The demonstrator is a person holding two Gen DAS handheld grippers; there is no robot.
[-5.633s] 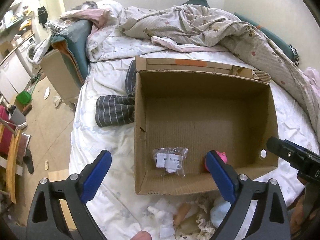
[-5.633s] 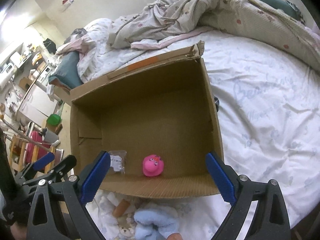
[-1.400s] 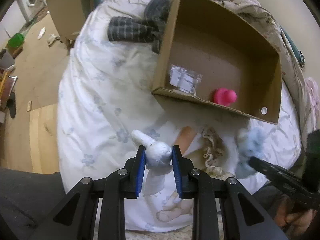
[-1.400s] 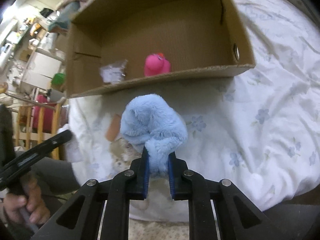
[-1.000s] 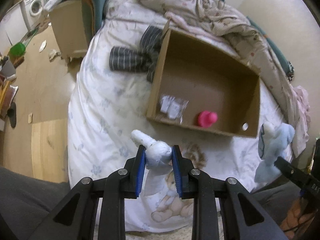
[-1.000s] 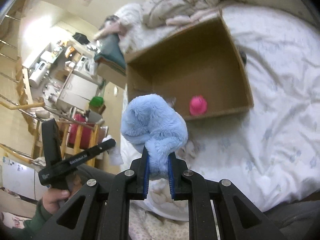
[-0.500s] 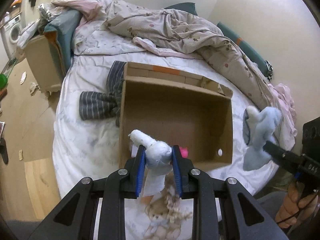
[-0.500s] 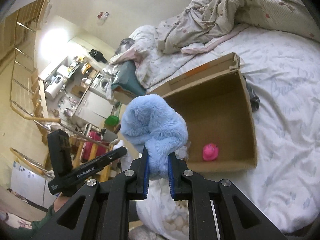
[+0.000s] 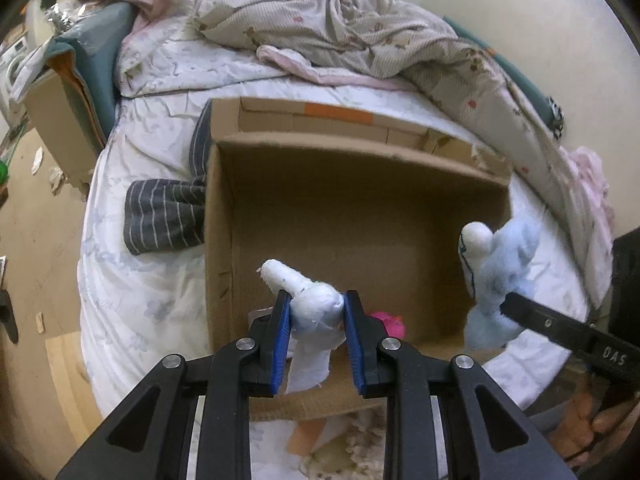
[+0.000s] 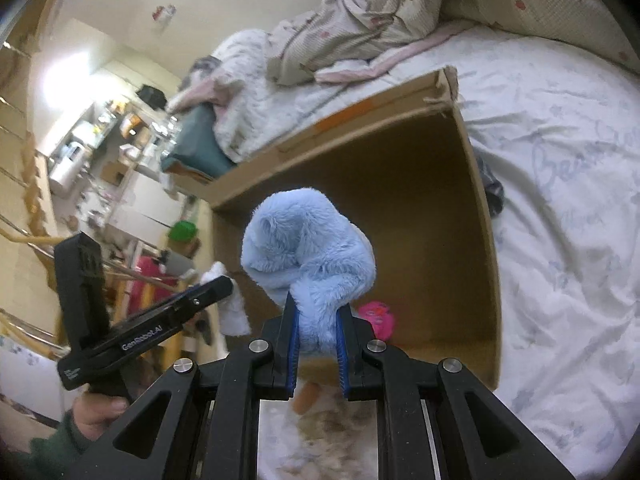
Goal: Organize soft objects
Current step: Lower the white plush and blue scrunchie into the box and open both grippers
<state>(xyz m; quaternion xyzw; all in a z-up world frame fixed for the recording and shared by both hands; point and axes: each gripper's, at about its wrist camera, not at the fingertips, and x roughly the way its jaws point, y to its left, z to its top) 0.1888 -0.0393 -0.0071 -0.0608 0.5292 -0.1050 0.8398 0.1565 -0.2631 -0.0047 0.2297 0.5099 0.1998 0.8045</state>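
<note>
white soft toy [image 9: 316,300]: small, pale, lumpy w/ a stubby limb pointing up-left; pinched between blue pads, lower centre of left wrist view, over box's near edge.
blue plush [image 10: 310,252]: fluffy light blue, curled over; clamped at its base, centre of right wrist view, above box interior.
cardboard box [image 9: 360,208]: open-topped, brown, on bed, mid-frame; orange tape on far flap.
pink toy [image 10: 376,316]: bright pink, inside box by near wall, partly hidden.
teddy-print item [image 9: 360,436]: beige, on sheet below box, mostly hidden.
</note>
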